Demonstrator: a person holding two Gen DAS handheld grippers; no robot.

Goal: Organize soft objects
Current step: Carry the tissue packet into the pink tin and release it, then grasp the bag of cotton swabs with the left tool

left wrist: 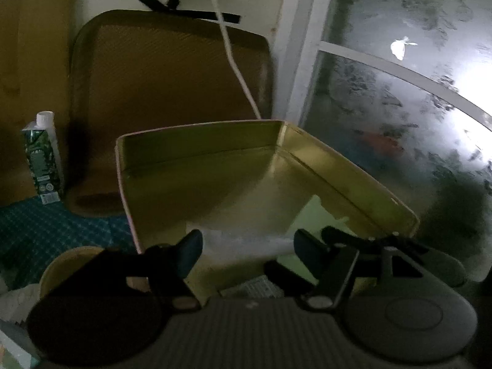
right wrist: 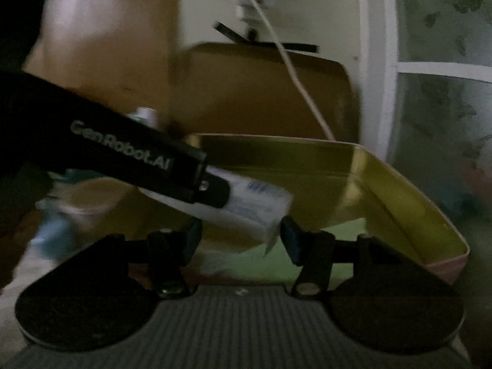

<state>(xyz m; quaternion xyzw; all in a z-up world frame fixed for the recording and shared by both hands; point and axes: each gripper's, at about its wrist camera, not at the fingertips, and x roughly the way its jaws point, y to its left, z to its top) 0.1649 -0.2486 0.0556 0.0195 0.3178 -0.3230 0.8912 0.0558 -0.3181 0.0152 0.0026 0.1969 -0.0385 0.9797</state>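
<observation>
The left gripper [right wrist: 215, 192] is closed on a soft white tissue pack with blue print [right wrist: 258, 209], carrying it over the gold-lined open box [right wrist: 399, 190]; next it needs lowering inside. The right gripper [right wrist: 240, 235] hovers empty, fingers apart, before the box.

Glossy gold-lined box [left wrist: 353, 184], crinkly white plastic-wrapped tissue pack [right wrist: 258, 206], matt woven brown cushion [left wrist: 160, 86], frosted patterned glass [left wrist: 399, 92]

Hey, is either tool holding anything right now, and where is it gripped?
The left tool grips a soft white packet with blue print by its left end, over the yellow open box. The right tool is open, holding nothing.
</observation>
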